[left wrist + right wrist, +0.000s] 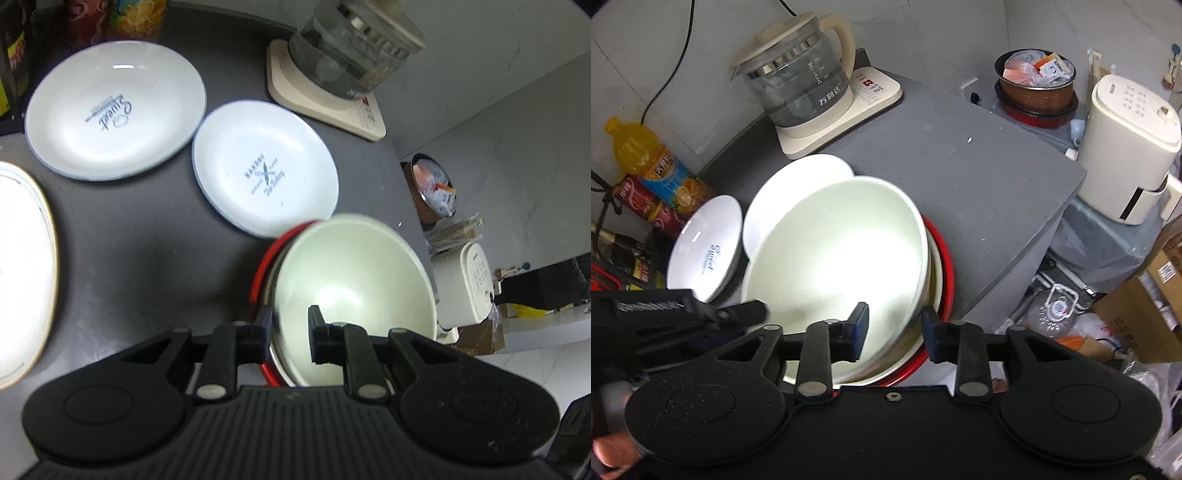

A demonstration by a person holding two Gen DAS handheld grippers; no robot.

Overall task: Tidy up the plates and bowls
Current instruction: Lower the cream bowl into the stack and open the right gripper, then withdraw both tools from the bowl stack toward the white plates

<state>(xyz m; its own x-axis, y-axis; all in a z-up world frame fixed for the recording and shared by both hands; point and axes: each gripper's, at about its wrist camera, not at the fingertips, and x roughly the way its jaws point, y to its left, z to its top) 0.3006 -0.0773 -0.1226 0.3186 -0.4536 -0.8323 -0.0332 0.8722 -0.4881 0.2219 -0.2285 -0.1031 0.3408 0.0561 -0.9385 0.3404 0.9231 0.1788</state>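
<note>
Both claws straddle the rim of a stack of bowls that sits low and centre in each wrist view, on the dark grey bench [979,177]. The top of the stack is a pale bowl [834,266], nested in a cream one and then a red bowl [943,273] at the bottom. The left claw [290,332] stands narrow with the pale bowl's rim between its fingers; whether the pads press on it I cannot tell, as the view is blurred there. The right claw [894,332] stands a little wider, one finger inside the pale bowl and the other outside the red rim, with a gap showing on both sides, so it appears to hold nothing. Two printed plates lie flat on the bench toward the upper left of the left view, a large one [114,110] and a smaller one [264,168], the latter just beside the stack; a gold-edged plate [22,273] shows at the left edge. To seat the stack well, I would keep both sides level, let it rest fully on the bench before letting go, and draw the fingers straight up so no rim catches. The kettle [798,77] at the top of the frame stands well apart.
</note>
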